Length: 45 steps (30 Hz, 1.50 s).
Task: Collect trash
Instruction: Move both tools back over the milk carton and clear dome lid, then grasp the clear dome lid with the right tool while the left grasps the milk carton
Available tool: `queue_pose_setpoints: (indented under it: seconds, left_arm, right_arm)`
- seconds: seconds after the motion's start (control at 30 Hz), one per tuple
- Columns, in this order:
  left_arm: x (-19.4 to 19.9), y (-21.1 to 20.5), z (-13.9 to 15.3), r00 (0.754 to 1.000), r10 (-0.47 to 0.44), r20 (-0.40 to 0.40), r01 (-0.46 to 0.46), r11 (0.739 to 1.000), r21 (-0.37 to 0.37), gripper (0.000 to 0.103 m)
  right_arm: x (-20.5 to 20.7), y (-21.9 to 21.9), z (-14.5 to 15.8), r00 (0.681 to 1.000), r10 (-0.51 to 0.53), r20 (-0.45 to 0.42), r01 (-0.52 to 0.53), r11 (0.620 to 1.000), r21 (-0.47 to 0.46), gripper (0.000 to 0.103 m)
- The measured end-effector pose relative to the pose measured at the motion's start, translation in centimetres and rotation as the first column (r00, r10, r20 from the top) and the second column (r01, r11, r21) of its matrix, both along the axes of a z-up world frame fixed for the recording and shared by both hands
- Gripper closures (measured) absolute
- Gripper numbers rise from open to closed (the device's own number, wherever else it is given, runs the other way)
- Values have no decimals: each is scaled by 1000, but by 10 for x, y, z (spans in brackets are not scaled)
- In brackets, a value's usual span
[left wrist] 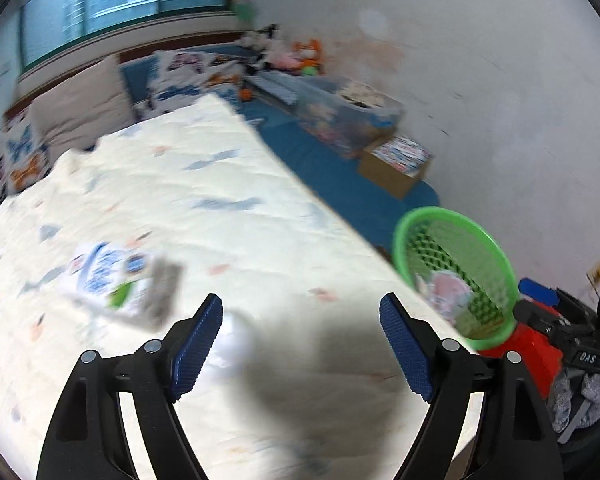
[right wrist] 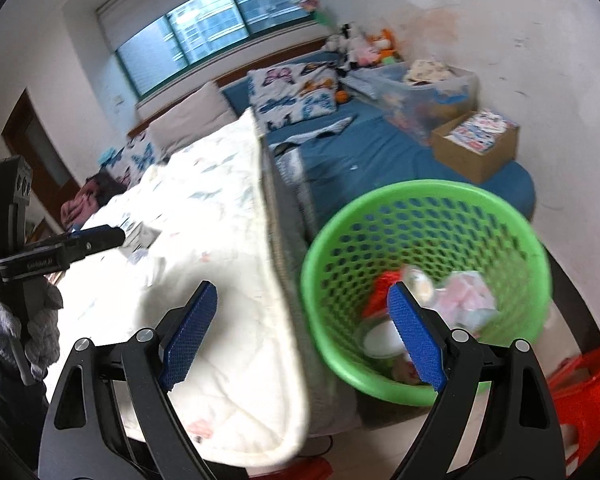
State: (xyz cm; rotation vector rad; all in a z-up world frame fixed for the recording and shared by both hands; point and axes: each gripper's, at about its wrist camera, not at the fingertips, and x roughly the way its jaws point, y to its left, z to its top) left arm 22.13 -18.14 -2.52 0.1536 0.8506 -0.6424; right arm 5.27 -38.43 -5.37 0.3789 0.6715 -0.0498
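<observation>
A flattened white and blue carton (left wrist: 118, 282) lies on the white quilt (left wrist: 204, 208), ahead and left of my open, empty left gripper (left wrist: 302, 316). A small white crumpled piece (left wrist: 234, 344) lies beside the left finger. The green mesh basket (right wrist: 424, 276) stands at the bed's edge and holds several scraps: pink and white wrappers (right wrist: 466, 300), something red, a white lid. It also shows in the left wrist view (left wrist: 456, 272). My right gripper (right wrist: 302, 304) is open and empty, spanning the quilt's edge and the basket. The left gripper shows in the right wrist view (right wrist: 100, 238), near the carton (right wrist: 140, 236).
A blue bedsheet (right wrist: 360, 148) holds a clear storage bin (right wrist: 428, 88), a cardboard box (right wrist: 476, 148), butterfly pillows (right wrist: 296, 92) and plush toys (right wrist: 364, 46). A red stool (right wrist: 584, 396) stands right of the basket. White wall to the right, window behind.
</observation>
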Motion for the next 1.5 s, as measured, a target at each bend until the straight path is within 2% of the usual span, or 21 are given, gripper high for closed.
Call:
queue_pose_setpoints:
  seconds: [0.23,0.7,1.0,1.4,1.5]
  left_arm:
    - [17,76,-1,986,166,-11,-166,986,3,25]
    - [30,155,-5,937,345,-59,-346,938,-5,25]
    - [36,174,-9,917,387,-93,-390,921,-18,25]
    - [51,165,-14,899,410,-155,-417,909,-15,25]
    - [57,160,-15,892,418,-172,-427,904,-19,25]
  right_arm:
    - [36,53,3,991,137,-5,-137,990,-27,16]
    - [107,149,-5,934,355,-48,-358,930,-87,18]
    - [143,187,-20,904,416,-100,-427,892,-151,24]
    - [176,197,-37,898,413,-151,-434,887,-157,31]
    - [180,199,-42,896,412,-167,-437,884,-164,38]
